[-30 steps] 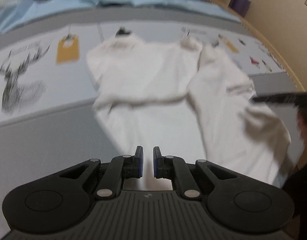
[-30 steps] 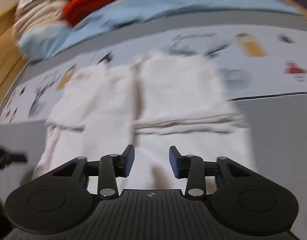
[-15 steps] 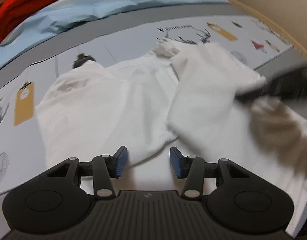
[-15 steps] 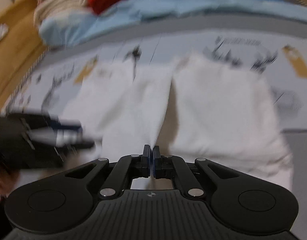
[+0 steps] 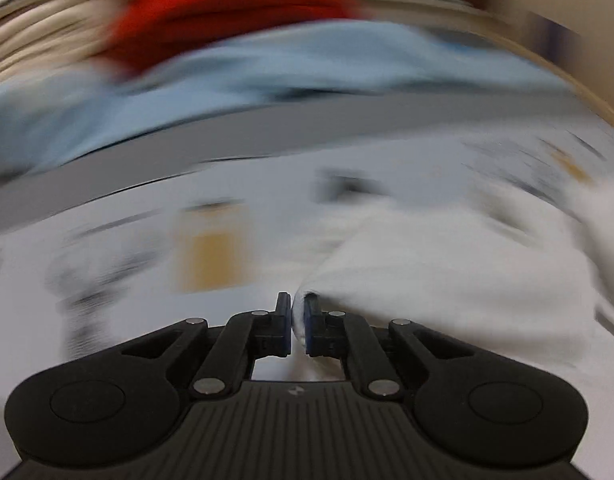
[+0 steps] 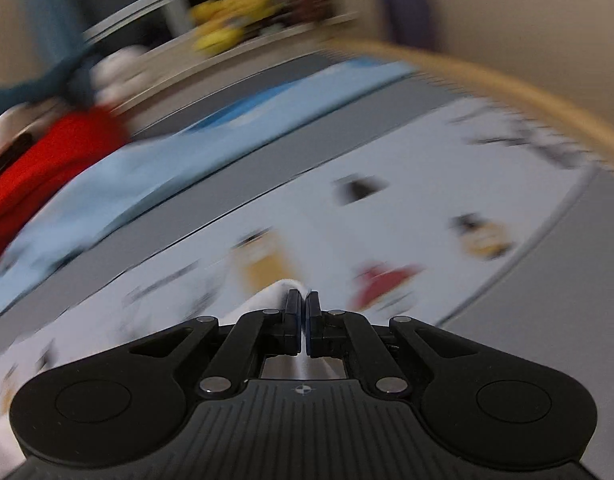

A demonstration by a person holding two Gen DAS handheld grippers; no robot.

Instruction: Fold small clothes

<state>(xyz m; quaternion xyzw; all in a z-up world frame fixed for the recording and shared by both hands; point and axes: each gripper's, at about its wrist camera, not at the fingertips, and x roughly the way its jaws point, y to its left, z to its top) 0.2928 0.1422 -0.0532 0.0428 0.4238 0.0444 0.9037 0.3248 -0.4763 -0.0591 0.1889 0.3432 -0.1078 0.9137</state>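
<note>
In the left wrist view, the left gripper (image 5: 297, 320) has its jaws drawn together on a pinch of the white garment (image 5: 447, 272), whose edge shows in the narrow gap between the blue pads. The rest of the cloth spreads to the right over the printed mat (image 5: 127, 264), heavily blurred. Farther off lie a light blue sheet (image 5: 267, 68) and a red cloth (image 5: 211, 16).

In the right wrist view, the right gripper (image 6: 303, 322) is clamped tight on a small peak of the white garment (image 6: 281, 290), which trails off to the near left behind the gripper body. Beyond it lies the printed mat (image 6: 407, 208), then the light blue sheet (image 6: 187, 152) and the red cloth (image 6: 55, 156) at the far left.
</note>
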